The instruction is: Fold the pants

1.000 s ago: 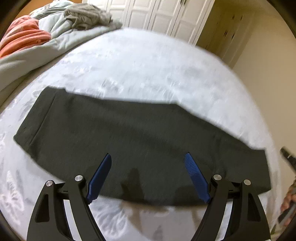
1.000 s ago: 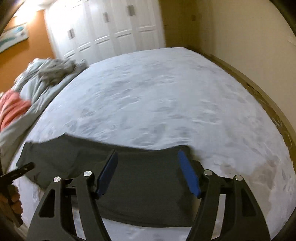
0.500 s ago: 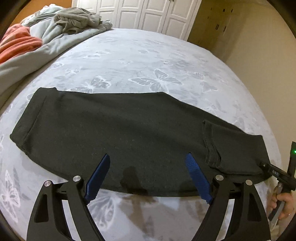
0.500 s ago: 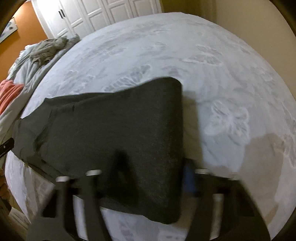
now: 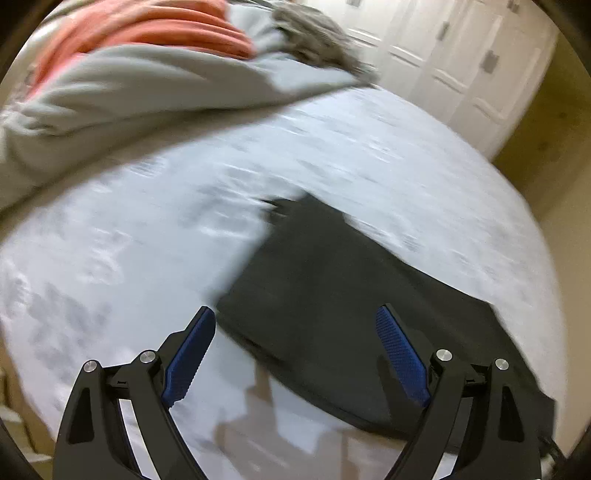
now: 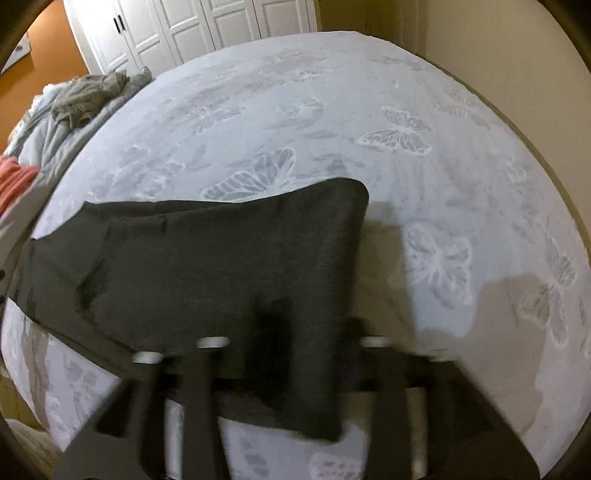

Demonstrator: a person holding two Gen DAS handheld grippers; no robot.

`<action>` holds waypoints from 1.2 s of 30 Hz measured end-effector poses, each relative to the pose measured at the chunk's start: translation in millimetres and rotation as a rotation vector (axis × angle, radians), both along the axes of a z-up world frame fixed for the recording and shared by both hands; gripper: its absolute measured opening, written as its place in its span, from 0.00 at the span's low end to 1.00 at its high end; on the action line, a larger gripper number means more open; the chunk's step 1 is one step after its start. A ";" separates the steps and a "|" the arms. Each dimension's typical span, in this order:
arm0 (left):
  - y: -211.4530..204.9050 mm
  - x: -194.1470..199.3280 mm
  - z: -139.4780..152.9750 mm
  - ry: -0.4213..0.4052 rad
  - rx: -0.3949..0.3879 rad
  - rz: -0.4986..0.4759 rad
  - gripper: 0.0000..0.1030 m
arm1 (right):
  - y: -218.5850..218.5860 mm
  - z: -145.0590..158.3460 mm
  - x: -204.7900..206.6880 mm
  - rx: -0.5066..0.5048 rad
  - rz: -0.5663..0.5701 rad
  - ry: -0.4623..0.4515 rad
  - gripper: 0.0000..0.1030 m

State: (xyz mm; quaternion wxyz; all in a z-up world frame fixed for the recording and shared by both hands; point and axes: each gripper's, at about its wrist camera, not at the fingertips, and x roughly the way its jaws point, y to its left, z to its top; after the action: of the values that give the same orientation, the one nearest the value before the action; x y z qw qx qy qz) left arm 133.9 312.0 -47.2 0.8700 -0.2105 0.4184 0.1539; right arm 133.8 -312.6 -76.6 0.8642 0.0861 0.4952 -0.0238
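The dark grey pants (image 5: 332, 295) lie flat on the white butterfly-print bed (image 5: 110, 258). In the left wrist view my left gripper (image 5: 295, 354) is open and empty, its blue pads just above the pants' left end near the front edge. In the right wrist view the pants (image 6: 221, 266) have their right end lifted and draped over my right gripper (image 6: 280, 343). Its fingers are blurred and covered by the cloth, so I cannot see how the jaws stand.
A grey duvet (image 5: 147, 85) with an orange blanket (image 5: 147, 33) and a crumpled grey garment (image 5: 314, 40) is heaped at the bed's far left. White wardrobe doors (image 6: 207, 26) stand behind the bed. A beige wall (image 6: 498, 55) runs along the right side.
My left gripper has swung left to the pants' left end, and its view is blurred. My right gripper has stayed under the lifted right end of the pants, which moved slightly.
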 end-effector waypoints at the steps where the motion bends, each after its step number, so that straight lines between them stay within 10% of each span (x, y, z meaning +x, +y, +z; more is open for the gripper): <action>1: 7.4 2.2 -5.0 0.008 -0.002 0.014 0.84 | 0.3 -2.4 0.9 0.011 -0.016 0.014 0.62; 5: 33.5 11.8 -54.0 0.119 -0.239 0.052 0.84 | 0.1 -11.4 6.1 0.093 -0.035 0.032 0.80; 9: 25.2 14.0 -52.3 0.028 -0.237 0.021 0.79 | 2.7 -16.0 7.0 0.076 -0.037 0.013 0.81; 11: 25.8 15.1 -54.1 0.007 -0.269 0.054 0.66 | 2.1 -17.0 9.8 0.070 -0.041 0.003 0.59; 13: 29.3 18.4 -54.1 0.001 -0.304 0.062 0.30 | -4.1 -11.4 8.2 0.085 -0.064 -0.015 0.17; 20: 8.5 -9.5 29.0 -0.202 -0.377 -0.098 0.14 | -28.1 66.2 -32.1 0.214 0.031 -0.179 0.11; 24: -15.5 -29.1 36.8 -0.163 -0.346 -0.198 0.15 | -48.9 67.0 -63.7 0.022 0.001 -0.122 0.12; 28: -41.9 -23.6 -11.8 0.046 -0.292 -0.206 0.15 | -84.0 -0.9 -62.2 -0.105 -0.085 0.138 0.31; 32: -42.0 -26.1 -20.9 0.063 -0.266 -0.161 0.16 | -48.9 63.1 -89.7 -0.402 -0.095 -0.142 0.49; 36: -43.9 -26.4 -20.1 0.060 -0.258 -0.137 0.18 | 23.3 64.3 -92.1 -0.078 0.171 -0.202 0.61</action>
State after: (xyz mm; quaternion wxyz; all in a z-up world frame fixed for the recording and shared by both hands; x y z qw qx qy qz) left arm 107.5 268.1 -67.3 0.8314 -0.2867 0.4737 0.0453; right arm 41.7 -289.3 -12.3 0.9113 0.0120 0.4097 0.0394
